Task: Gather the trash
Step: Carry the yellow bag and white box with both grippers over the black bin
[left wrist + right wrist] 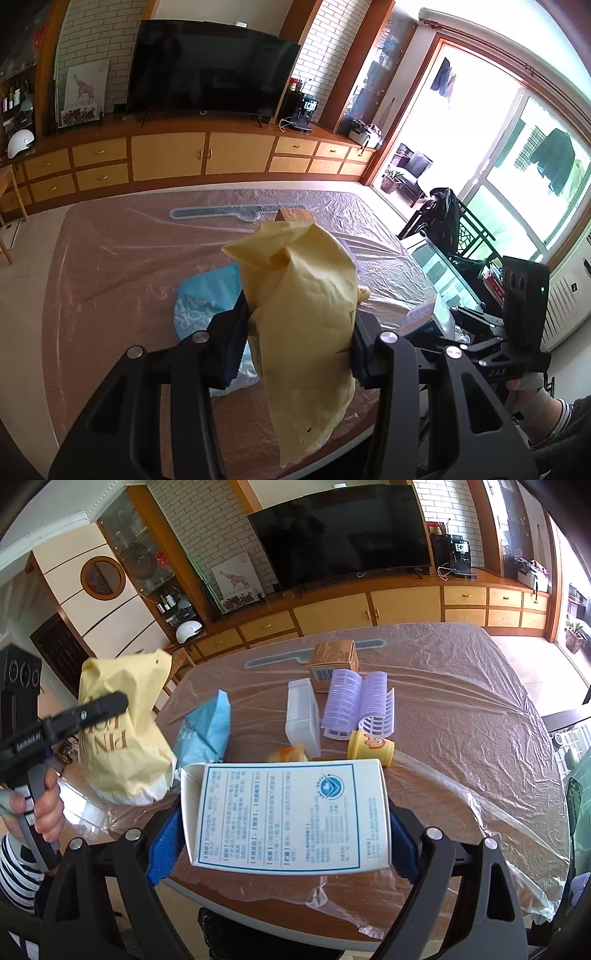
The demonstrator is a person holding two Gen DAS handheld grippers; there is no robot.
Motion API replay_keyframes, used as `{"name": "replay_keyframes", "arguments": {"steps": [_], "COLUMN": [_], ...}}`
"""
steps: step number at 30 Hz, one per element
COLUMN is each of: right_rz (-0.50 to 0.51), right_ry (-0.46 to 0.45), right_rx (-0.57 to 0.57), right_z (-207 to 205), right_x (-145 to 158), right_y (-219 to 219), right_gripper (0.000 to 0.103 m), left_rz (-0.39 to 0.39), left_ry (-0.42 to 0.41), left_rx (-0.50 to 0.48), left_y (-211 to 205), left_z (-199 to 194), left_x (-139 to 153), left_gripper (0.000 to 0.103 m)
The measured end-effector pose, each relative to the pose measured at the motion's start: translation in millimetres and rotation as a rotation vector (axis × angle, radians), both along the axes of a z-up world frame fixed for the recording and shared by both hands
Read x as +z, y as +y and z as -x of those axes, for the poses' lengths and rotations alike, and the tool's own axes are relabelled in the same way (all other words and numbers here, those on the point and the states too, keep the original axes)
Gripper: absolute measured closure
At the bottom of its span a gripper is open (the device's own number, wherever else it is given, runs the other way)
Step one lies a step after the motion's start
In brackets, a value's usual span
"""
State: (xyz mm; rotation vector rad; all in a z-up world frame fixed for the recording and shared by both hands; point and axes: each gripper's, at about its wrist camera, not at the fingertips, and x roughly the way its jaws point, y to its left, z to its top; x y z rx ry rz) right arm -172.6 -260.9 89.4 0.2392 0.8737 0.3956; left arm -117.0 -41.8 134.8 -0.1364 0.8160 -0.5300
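Observation:
A crumpled yellow paper bag (306,314) hangs above the table, and my left gripper (295,332) is shut on its middle. The right wrist view shows the same yellow bag (122,731) at the left, in my left gripper (118,705), held by a person's hand. My right gripper (284,834) is shut on a white carton with blue print (288,816), its blue pads pressing both sides. On the plastic-covered table (461,720) lie a blue bag (207,731), a white plastic box (303,716), purple hair rollers (354,701), a yellow cup (369,747) and a small cardboard box (332,661).
A small orange scrap (288,755) lies beside the white plastic box. Off the table's right side stand a glass side table (436,266) and a chair with a black bag (443,214). A TV (210,74) and cabinets line the far wall.

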Motion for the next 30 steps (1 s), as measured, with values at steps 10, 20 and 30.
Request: {"name": "replay_keyframes", "arguments": {"steps": [10,20,30], "right_rz": [-0.09,-0.094,-0.064], "right_ry": [0.064,0.152,0.213], "right_rx": [0.03,0.06,0.124], "right_z": [30.4,67.1,101.3], "right_x": [1.5,-15.5,-34.2], "right_y": [-7.7,-3.2,5.4], "right_gripper": [0.015,0.015,0.015], "left_rz": [-0.01,-0.072,-0.102], "left_ry": [0.03,0.086,0.131], "left_rx": [-0.079,-0.125,-0.205], "left_y": [12.0,5.0,-18.9], "left_z": [49.7,83.9,113.7], "left_x": [-17.7,-45.6,-69.1], "left_gripper": [0.056,0.056,0.056]}}
